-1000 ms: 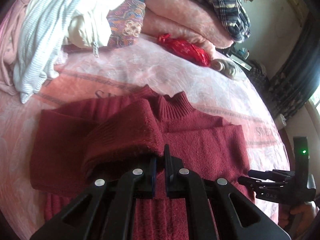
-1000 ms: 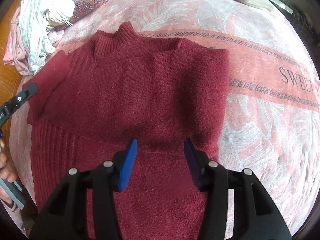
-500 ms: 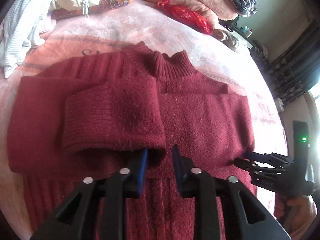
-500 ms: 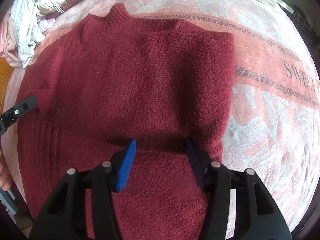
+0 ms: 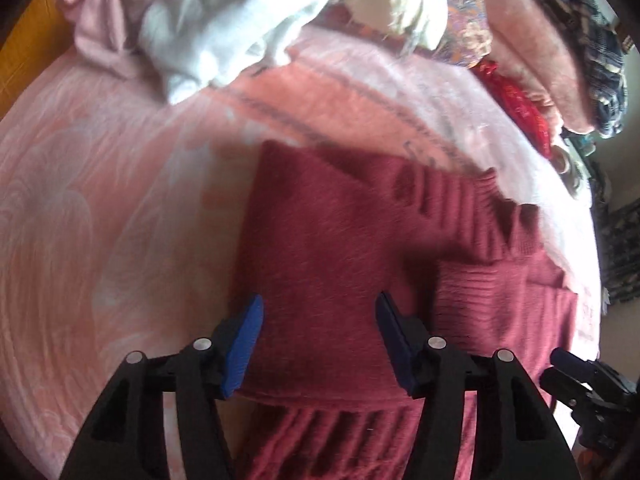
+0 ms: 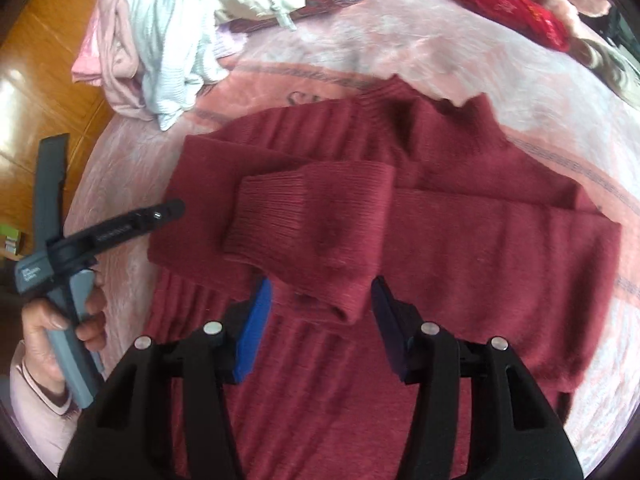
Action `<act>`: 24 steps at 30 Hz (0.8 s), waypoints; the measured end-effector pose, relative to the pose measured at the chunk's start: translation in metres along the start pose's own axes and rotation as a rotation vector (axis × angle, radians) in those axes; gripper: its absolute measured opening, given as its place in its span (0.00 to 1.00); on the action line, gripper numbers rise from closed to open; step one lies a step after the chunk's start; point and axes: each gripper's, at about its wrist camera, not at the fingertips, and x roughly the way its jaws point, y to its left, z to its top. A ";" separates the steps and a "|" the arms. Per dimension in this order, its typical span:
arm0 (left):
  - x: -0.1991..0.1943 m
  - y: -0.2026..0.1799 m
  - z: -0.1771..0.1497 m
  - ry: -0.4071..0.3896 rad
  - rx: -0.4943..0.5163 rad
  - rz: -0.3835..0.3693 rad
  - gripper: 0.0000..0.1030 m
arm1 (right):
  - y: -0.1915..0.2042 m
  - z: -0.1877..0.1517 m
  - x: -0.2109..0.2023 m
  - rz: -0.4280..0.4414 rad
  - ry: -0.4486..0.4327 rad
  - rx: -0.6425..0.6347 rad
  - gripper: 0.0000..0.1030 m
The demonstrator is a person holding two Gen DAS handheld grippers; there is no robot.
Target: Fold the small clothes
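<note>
both hand-held grippers (image 5: 318,340) (image 6: 322,322) gape over the sweater (image 6: 400,240), collar pointing away.

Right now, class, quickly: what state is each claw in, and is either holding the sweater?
Left claw: open, holding nothing, poised over the red sweater.
Right claw: open, holding nothing, its fingers either side of the folded sleeve cuff.

Pink blanketed bed (image 6: 420,52), orange wooden floor (image 6: 52,80)
</note>
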 end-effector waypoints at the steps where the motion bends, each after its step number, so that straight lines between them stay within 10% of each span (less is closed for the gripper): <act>1: 0.007 0.006 -0.004 0.013 0.008 0.022 0.53 | 0.009 0.006 0.010 -0.002 0.007 -0.004 0.50; 9: 0.016 0.013 -0.014 0.006 0.036 0.058 0.59 | 0.033 0.022 0.059 -0.080 0.050 -0.012 0.64; 14: 0.012 0.014 -0.012 0.006 0.032 0.046 0.59 | 0.026 0.018 0.048 -0.148 0.005 -0.027 0.19; 19: 0.005 0.006 -0.009 -0.029 0.051 0.073 0.58 | -0.029 0.013 -0.006 -0.014 -0.063 0.118 0.16; 24: -0.002 -0.015 -0.009 -0.052 0.090 0.061 0.58 | -0.101 -0.009 -0.044 -0.067 -0.064 0.232 0.19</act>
